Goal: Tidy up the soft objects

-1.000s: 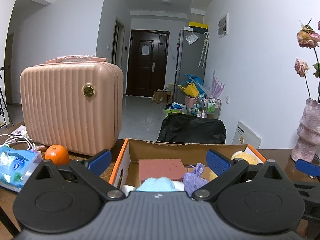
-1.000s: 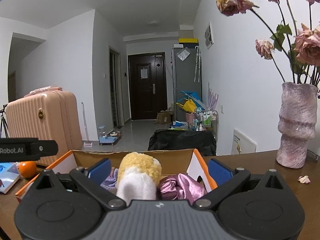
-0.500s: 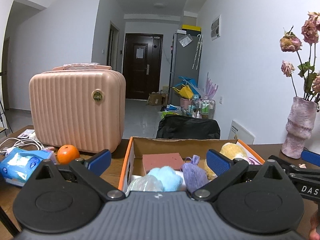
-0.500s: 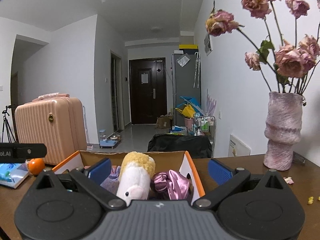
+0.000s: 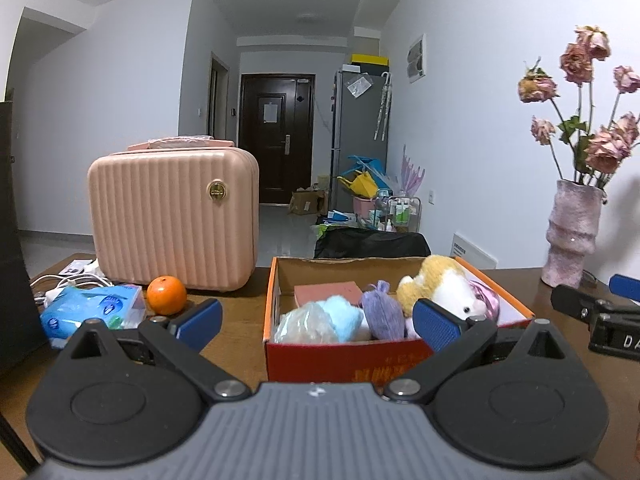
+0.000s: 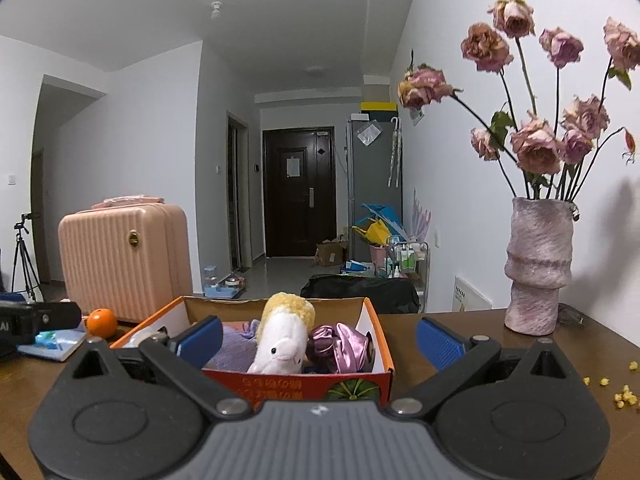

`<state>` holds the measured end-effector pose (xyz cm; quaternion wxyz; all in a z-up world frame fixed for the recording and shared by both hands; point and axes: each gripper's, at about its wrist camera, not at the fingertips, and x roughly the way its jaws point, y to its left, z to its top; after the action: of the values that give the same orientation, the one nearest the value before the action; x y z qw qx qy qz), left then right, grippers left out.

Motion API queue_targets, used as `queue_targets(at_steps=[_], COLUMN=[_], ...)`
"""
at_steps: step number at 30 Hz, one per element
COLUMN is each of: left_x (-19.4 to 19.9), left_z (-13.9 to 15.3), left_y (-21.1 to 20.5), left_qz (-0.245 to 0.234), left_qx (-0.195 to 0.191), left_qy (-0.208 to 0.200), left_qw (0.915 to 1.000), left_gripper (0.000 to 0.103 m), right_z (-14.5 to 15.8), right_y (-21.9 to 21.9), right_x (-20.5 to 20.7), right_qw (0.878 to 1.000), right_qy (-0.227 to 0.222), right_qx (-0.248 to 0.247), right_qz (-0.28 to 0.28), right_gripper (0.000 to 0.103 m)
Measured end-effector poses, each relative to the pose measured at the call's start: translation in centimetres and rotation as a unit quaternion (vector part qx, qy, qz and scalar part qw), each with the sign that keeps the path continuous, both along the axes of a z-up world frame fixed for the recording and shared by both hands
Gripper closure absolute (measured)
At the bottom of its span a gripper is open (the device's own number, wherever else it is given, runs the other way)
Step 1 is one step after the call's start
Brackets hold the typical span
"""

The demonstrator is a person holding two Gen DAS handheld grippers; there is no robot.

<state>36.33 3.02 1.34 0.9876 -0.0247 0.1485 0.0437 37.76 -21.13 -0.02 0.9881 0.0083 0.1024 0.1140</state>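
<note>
An orange cardboard box [image 5: 344, 354] [image 6: 304, 384] stands on the brown table and holds soft things: a yellow and white plush toy [image 5: 440, 284] [image 6: 284, 340], a purple pouch [image 5: 382, 312], a light blue fluffy item [image 5: 344, 316], a clear bag [image 5: 298, 322], a pink block [image 5: 328, 292] and a shiny purple scrunchie [image 6: 340, 346]. My left gripper [image 5: 316, 324] is open and empty, in front of the box. My right gripper [image 6: 318, 338] is open and empty, in front of the box's right corner; it also shows in the left wrist view [image 5: 600, 316].
A pink suitcase [image 5: 174, 216] stands at the back left, with an orange [image 5: 166, 295], a blue tissue pack [image 5: 90, 312] and white cables [image 5: 68, 280] beside it. A pink vase of dried roses [image 6: 538, 264] stands at the right. Yellow crumbs [image 6: 624, 396] lie on the table.
Both grippers have drawn back from the box and risen a little; the box's front wall now shows. Both stay open and empty.
</note>
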Motion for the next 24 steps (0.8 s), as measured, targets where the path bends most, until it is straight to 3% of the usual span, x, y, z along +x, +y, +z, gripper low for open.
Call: queue_targets(at_steps=[24], left_x=[-16.1], left_z=[-0.1], left_y=[0.4], left_qz=[-0.001], left_qx=[0.019], left_qy=[-0.014], left_qw=[0.9997], left_gripper=[0.000], right_z=[1.7], right_y=[-3.6], right_x=[-16.2], right_qw=[1.000], right_qy=[-0.016], right_qx=[-0.015], right_qz=[-0.019], right_gripper=[0.000])
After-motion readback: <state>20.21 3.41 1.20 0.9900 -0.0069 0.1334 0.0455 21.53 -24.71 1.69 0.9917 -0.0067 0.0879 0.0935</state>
